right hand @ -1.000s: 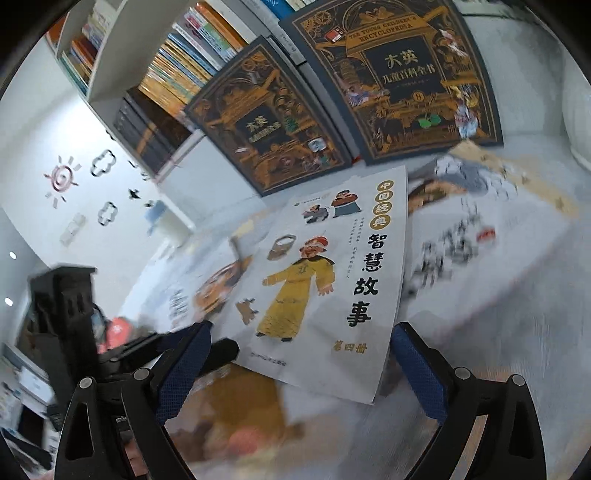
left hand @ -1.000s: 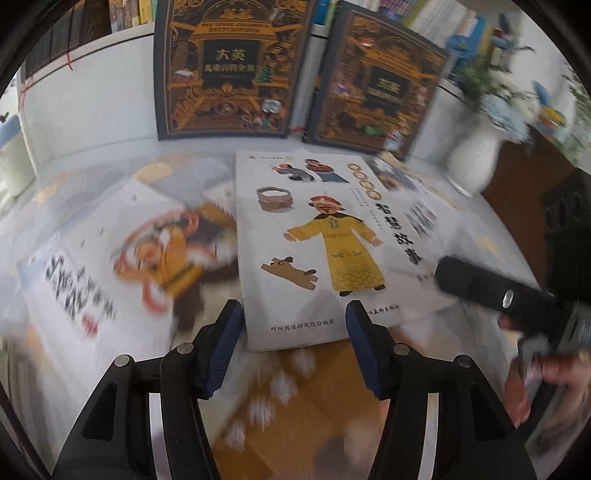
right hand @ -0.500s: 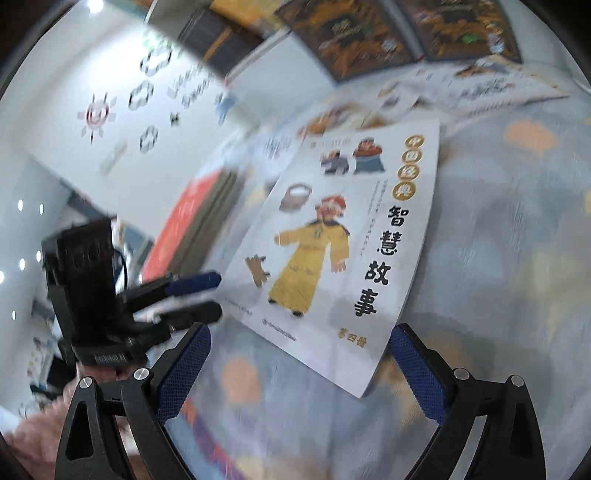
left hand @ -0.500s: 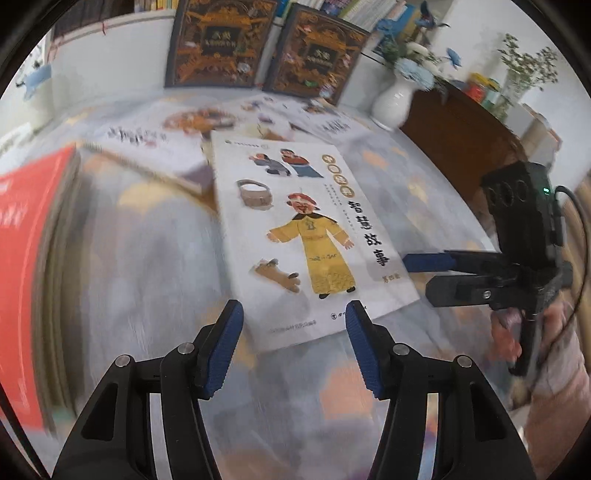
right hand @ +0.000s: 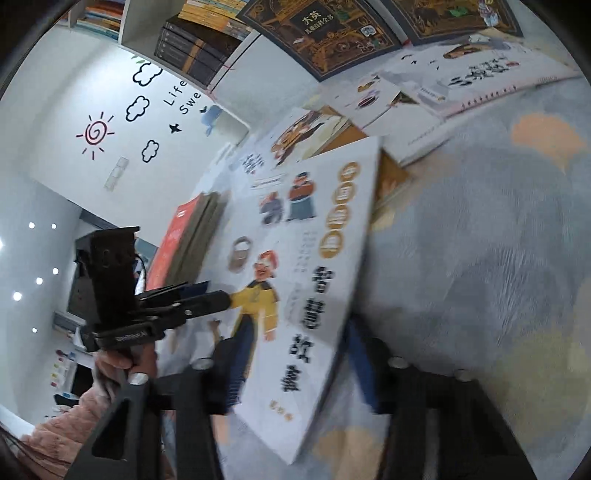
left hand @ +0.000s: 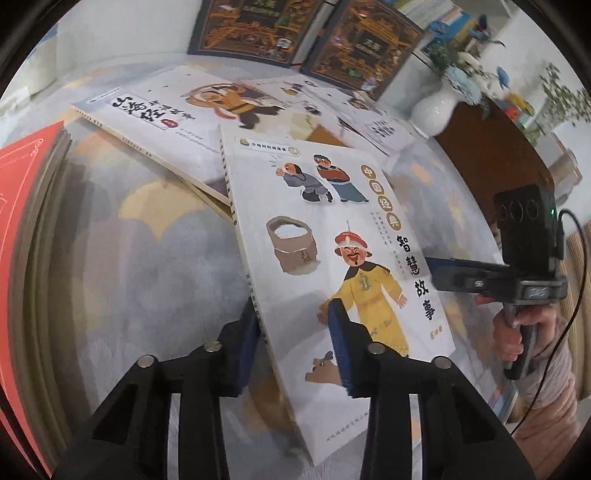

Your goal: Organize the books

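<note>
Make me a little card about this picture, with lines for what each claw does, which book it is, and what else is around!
Left claw: jaws just been closing, now shut on the spine side of the storybook
Right claw: jaws just been closing, now shut on the opposite long edge
Storybook: white cover, man in yellow robe, tilted between both claws
Other books: white books lying behind; red book at left; dark books standing at the back
Floor: carpet
Also: white vase
</note>
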A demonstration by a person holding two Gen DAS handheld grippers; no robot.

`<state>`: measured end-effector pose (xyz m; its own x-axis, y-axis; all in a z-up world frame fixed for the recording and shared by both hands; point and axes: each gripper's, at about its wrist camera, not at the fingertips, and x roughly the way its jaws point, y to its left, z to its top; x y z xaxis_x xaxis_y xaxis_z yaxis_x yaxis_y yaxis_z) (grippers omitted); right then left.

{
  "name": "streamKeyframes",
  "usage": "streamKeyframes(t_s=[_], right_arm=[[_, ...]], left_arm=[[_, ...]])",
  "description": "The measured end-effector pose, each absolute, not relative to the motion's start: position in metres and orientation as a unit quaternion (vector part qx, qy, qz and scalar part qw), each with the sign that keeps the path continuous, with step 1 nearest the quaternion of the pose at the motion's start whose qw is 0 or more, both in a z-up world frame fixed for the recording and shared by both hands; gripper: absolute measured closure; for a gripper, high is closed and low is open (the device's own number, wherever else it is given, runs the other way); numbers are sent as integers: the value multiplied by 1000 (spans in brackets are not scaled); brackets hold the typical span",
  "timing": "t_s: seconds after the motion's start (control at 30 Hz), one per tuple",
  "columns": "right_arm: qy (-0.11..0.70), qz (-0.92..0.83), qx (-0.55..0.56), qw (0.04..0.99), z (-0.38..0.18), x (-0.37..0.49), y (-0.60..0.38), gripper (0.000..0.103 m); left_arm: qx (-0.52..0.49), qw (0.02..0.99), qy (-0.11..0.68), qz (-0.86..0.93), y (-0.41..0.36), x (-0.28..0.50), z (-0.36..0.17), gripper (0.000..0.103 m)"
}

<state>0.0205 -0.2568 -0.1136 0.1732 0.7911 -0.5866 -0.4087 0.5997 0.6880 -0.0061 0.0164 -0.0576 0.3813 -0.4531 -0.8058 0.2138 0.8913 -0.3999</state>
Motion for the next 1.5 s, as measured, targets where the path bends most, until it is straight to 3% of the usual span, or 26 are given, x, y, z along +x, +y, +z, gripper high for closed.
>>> streamKeyframes(t_s=[0.07, 0.13, 0.37, 0.57, 0.93, 1.5], right_arm=[[497, 399, 202, 744, -117, 27, -259, 76], [490, 395, 199, 751, -118, 27, -259, 78], [463, 379, 126, 791, -92, 3, -248, 78], [431, 400, 110, 801, -61, -22, -243, 79], [384, 420, 77, 819, -13, -58, -218, 78], [333, 489, 43, 805, 35, -70, -89, 77]], left_arm=[[-134, 821, 520, -194, 21, -2, -58, 75], [-131, 824, 518, -189, 20, -1, -58, 75], [-114, 826, 525, -168, 18, -1, -52, 75], [-159, 806, 540, -182, 31, -6, -51, 76], [-143, 843, 482, -191, 54, -34, 2, 76], [-165, 898, 392, -116, 180, -64, 61, 76]])
